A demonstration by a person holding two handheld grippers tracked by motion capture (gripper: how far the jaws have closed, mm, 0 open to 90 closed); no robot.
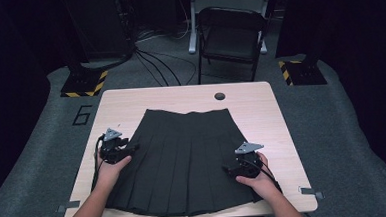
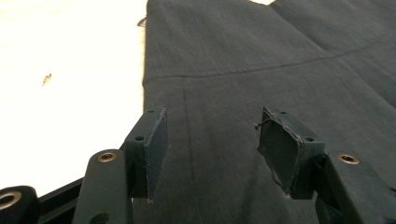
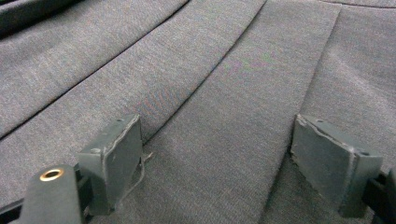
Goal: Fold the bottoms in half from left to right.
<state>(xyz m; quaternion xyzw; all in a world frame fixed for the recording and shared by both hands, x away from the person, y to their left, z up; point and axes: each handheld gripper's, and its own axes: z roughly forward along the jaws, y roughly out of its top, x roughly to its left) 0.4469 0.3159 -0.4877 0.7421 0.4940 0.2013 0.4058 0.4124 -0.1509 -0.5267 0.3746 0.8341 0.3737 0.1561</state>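
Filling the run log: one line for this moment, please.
skirt flat on table | left tongs open at skirt edge | right tongs open over pleats

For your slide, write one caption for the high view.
A dark pleated skirt lies flat on the table, one open hand-held gripper at each side.

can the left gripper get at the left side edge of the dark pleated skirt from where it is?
Probably yes. The left gripper sits at the left side edge of the dark pleated skirt, jaws open over the fabric, nothing between them on the light wooden table.
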